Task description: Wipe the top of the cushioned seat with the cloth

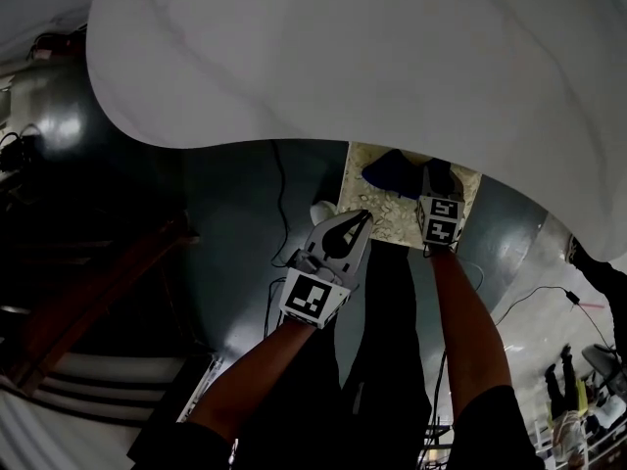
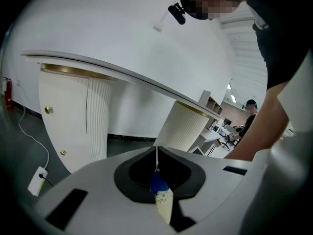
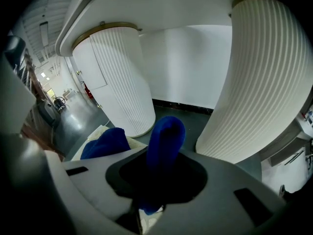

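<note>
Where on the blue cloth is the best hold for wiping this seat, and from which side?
The cloth is probably best taken at its raised fold, from the person's side of the cushioned seat: that fold stands clear of the seat top, and the right hand-held gripper is shut on it there.

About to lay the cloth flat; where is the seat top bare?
The seat is bare on its near half, between the left gripper and the right gripper. The far half is crowded: the cloth bunches there, the right gripper shut on it.
</note>
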`<state>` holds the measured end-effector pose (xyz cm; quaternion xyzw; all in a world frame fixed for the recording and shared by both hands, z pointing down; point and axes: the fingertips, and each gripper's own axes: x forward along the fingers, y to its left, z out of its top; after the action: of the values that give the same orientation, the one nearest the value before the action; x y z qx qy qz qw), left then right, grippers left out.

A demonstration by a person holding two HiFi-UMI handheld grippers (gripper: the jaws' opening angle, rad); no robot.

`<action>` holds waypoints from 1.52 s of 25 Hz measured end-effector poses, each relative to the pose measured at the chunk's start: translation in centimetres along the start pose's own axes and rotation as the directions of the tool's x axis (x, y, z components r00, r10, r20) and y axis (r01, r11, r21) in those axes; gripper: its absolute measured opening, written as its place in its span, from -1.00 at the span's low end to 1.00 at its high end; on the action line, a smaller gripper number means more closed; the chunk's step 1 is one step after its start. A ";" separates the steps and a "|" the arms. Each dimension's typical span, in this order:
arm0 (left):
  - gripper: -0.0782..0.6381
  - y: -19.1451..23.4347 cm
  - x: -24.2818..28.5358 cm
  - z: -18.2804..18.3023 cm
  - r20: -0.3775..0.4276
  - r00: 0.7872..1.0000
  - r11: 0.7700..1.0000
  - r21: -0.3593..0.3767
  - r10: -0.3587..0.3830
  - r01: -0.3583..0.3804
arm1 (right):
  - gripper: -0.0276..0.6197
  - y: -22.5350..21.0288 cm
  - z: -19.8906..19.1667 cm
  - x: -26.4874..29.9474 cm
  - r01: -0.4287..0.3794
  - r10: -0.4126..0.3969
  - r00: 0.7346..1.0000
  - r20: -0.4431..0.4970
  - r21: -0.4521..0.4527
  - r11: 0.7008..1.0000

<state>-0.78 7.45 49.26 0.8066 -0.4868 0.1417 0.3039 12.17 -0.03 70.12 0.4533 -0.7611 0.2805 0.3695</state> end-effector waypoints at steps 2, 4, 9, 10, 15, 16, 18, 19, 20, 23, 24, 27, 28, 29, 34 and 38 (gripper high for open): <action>-0.72 -0.2 0.2 0.1 0.004 1.000 1.000 -0.006 -0.002 0.002 | -0.63 -0.5 -0.1 0.1 0.006 -0.006 1.000 0.001 0.004 1.000; -0.72 -0.4 0.4 0.4 0.017 1.000 1.000 -0.021 0.001 0.000 | -0.63 -1.1 -0.3 0.0 0.014 -0.014 1.000 0.005 0.003 1.000; -0.72 -1.2 0.6 0.5 0.014 1.000 1.000 -0.015 -0.014 0.015 | -0.63 -2.4 -0.9 -0.4 0.013 -0.013 1.000 -0.001 -0.028 1.000; -0.72 -1.3 0.8 0.6 0.017 1.000 1.000 -0.012 -0.014 0.014 | -0.63 -2.7 -1.0 -0.5 0.009 -0.009 1.000 -0.003 -0.038 0.999; -0.72 -1.9 1.2 0.7 0.018 1.000 1.000 -0.002 -0.018 0.018 | -0.63 -4.4 -1.5 -0.9 0.017 -0.017 1.000 0.005 -0.065 0.998; -0.72 -2.0 1.1 0.7 0.017 1.000 1.000 -0.003 -0.017 0.017 | -0.63 -4.7 -1.7 -1.1 0.024 -0.024 1.000 0.002 -0.061 0.998; -0.72 -2.4 1.1 0.5 0.010 1.000 1.000 0.001 -0.020 0.020 | -0.63 -5.5 -2.0 -1.5 0.037 -0.037 0.999 0.000 -0.059 0.998; -0.72 -2.6 1.2 0.5 0.009 1.000 1.000 0.000 -0.020 0.020 | -0.63 -5.9 -2.1 -1.7 0.040 -0.040 0.999 -0.001 -0.057 0.998; -0.72 -2.9 1.2 0.5 0.009 1.000 1.000 0.000 -0.021 0.021 | -0.63 -6.1 -2.1 -1.8 0.039 -0.039 0.999 0.003 -0.058 0.998; -0.72 -3.9 1.6 0.2 -0.006 0.999 0.999 0.010 -0.034 0.034 | -0.63 -6.9 -2.2 -2.1 0.036 -0.036 0.999 -0.003 -0.061 0.997; -0.72 -4.2 1.8 0.3 -0.012 0.999 0.999 0.015 -0.040 0.040 | -0.63 -7.2 -2.1 -2.2 0.039 -0.039 0.999 -0.003 -0.068 0.997; -0.72 -5.1 2.1 0.6 -0.014 0.998 0.998 0.017 -0.056 0.056 | -0.63 -8.1 -2.2 -2.5 0.046 -0.046 0.999 -0.004 -0.074 0.996; -0.72 -5.2 2.1 0.5 -0.011 0.998 0.998 0.006 -0.057 0.057 | -0.63 -8.4 -2.4 -2.5 0.044 -0.044 0.999 -0.007 -0.067 0.997; -0.72 -5.2 2.1 0.3 -0.008 0.998 0.998 -0.006 -0.057 0.057 | -0.63 -8.6 -2.5 -2.5 0.040 -0.041 0.999 -0.009 -0.062 0.997; -0.72 -5.4 2.6 0.1 -0.025 0.998 0.998 0.013 -0.056 0.056 | -0.63 -10.4 -2.7 -2.5 0.051 -0.052 0.999 -0.013 -0.063 0.997; -0.72 -5.5 3.0 0.0 -0.019 0.999 0.999 0.018 -0.042 0.042 | -0.63 -12.4 -3.6 -2.6 0.083 -0.084 0.996 -0.025 -0.036 0.996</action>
<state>5.44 7.21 48.87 0.8180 -0.4656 0.1473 0.3039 25.20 -1.40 71.18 0.4744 -0.7415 0.2572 0.3988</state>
